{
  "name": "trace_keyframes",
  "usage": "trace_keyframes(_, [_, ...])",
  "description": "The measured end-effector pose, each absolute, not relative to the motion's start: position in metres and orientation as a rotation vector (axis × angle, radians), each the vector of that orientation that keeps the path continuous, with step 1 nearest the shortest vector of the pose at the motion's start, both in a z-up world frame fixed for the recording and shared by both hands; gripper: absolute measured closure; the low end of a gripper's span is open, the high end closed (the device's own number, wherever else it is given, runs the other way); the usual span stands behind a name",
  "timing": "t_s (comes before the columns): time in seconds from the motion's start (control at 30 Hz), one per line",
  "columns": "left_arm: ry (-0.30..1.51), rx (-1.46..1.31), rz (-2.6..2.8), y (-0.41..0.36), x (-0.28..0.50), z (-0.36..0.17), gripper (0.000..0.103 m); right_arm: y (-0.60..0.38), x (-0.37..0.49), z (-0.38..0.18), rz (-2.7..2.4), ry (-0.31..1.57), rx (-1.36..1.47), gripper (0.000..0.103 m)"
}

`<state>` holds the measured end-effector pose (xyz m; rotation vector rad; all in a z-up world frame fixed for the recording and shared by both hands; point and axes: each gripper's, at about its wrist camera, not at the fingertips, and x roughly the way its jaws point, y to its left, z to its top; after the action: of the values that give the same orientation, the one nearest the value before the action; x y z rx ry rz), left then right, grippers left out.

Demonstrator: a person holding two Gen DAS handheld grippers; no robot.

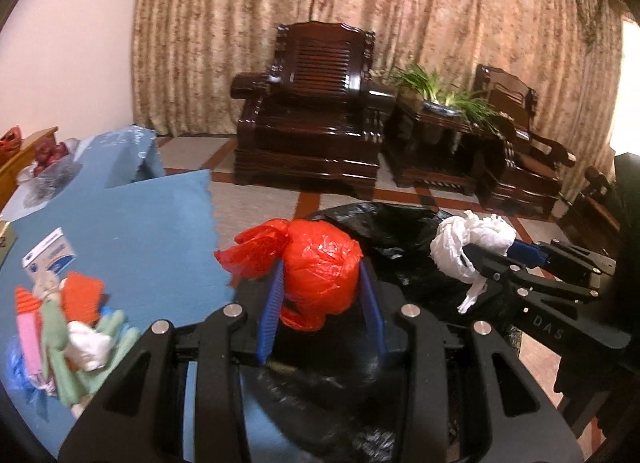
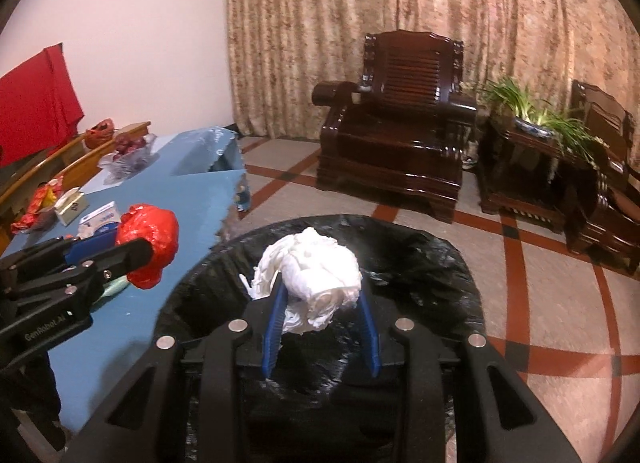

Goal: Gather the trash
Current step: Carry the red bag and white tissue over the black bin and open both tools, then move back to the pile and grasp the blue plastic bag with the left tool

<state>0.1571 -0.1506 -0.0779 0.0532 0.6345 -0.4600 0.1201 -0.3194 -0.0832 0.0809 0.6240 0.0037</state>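
Observation:
My left gripper (image 1: pixel 322 275) is shut on a crumpled red plastic bag (image 1: pixel 312 263), held at the near rim of a bin lined with a black bag (image 1: pixel 384 231). In the right wrist view that left gripper (image 2: pixel 138 255) and its red plastic bag (image 2: pixel 154 239) hang over the table's edge, left of the bin (image 2: pixel 420 255). My right gripper (image 2: pixel 322 291) is shut on a wad of white plastic (image 2: pixel 316 279) above the bin's opening; from the left wrist the right gripper (image 1: pixel 478 251) and the white plastic (image 1: pixel 460 251) show at right.
A blue-covered table (image 1: pixel 152 231) at left bears more scraps (image 1: pixel 68 327), a small white and blue box (image 1: pixel 50 255) and a bowl of red fruit (image 1: pixel 48 167). Dark wooden armchairs (image 1: pixel 308 111) and a plant on a side table (image 1: pixel 440 99) stand before the curtain across the tiled floor.

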Motion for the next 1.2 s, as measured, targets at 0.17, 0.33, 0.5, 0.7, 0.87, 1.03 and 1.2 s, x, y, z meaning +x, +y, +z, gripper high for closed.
trace_keyframes(0.17, [0.662, 0.073, -0.483, -0.172, 0.172, -0.092, 0.067, -0.334, 0.126, -0.094, -0.019, 0.645, 0.082, 0.069])
trace_keyframes(0.33, [0.690, 0.066, -0.485, -0.178, 0.185, -0.103, 0.043, -0.343, 0.129, -0.103, -0.028, 0.666, 0.090, 0.060])
trace_keyframes(0.5, [0.688, 0.063, -0.478, -0.173, 0.186, -0.100, 0.033, -0.348, 0.125, -0.107, -0.045, 0.668, 0.097, 0.038])
trace_keyframes(0.7, [0.653, 0.058, -0.421, -0.150, 0.181, -0.088, 0.017, -0.346, 0.114, -0.103, -0.077, 0.636, 0.107, 0.006])
trace_keyframes(0.87, [0.622, 0.043, -0.357, -0.117, 0.171, -0.074, 0.012, -0.333, 0.111, -0.094, -0.049, 0.628, 0.125, 0.006])
trace_keyframes(1.03, [0.596, 0.040, -0.285, -0.078, 0.154, -0.062, 0.012, -0.307, 0.110, -0.083, -0.006, 0.606, 0.119, 0.006])
trace_keyframes(1.2, [0.576, 0.028, -0.209, -0.039, 0.138, -0.055, 0.012, -0.268, 0.115, -0.072, 0.063, 0.584, 0.098, 0.006])
